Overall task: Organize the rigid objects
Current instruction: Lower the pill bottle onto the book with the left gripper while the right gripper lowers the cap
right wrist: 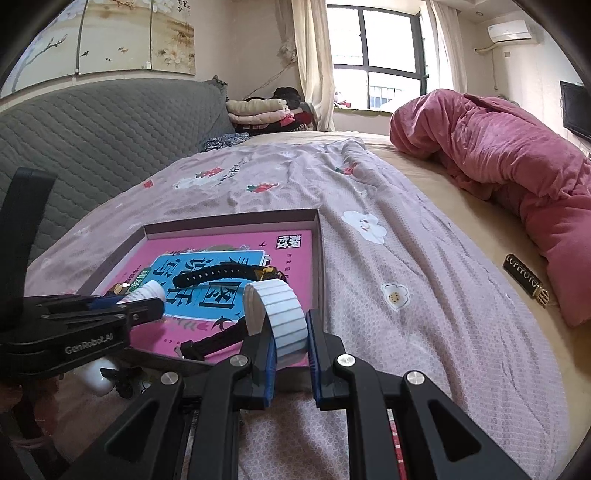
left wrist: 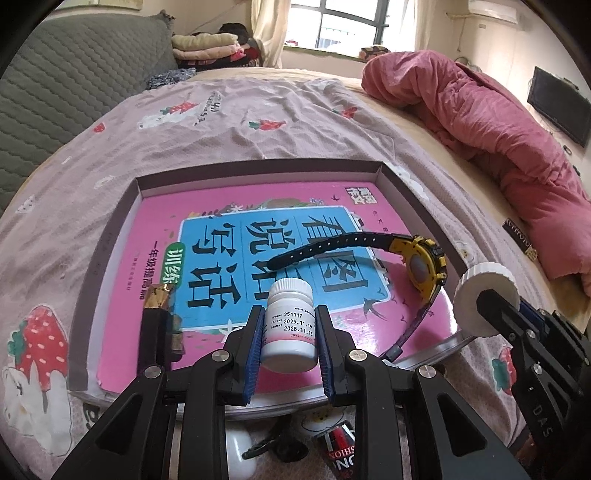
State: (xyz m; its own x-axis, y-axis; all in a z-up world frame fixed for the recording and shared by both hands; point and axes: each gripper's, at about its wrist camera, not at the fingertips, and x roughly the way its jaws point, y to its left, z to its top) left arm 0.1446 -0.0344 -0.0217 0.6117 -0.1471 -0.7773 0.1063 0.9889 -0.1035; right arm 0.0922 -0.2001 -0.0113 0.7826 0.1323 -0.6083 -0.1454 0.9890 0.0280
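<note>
A bed (right wrist: 424, 295) wears a mauve sheet (left wrist: 258, 122) printed with strawberries and white flowers. A rumpled pink quilt (right wrist: 498, 147) lies along its right side, a grey quilted headboard (right wrist: 92, 129) along the left. Folded clothes (right wrist: 258, 110) are stacked near the window (right wrist: 376, 55) with cream curtains. An air conditioner (right wrist: 511, 29) and a dark television (left wrist: 557, 107) hang on the wall.

On the bed lie one shallow grey cardboard box tray (left wrist: 397, 181), one pink-covered book (left wrist: 155, 218), one yellow-and-black wristwatch (left wrist: 424, 258), one small white plastic pill bottle (left wrist: 290, 328), one white ribbed round lid (right wrist: 282, 317), one black-and-gold rectangular case (left wrist: 155, 332), and two black grippers.
</note>
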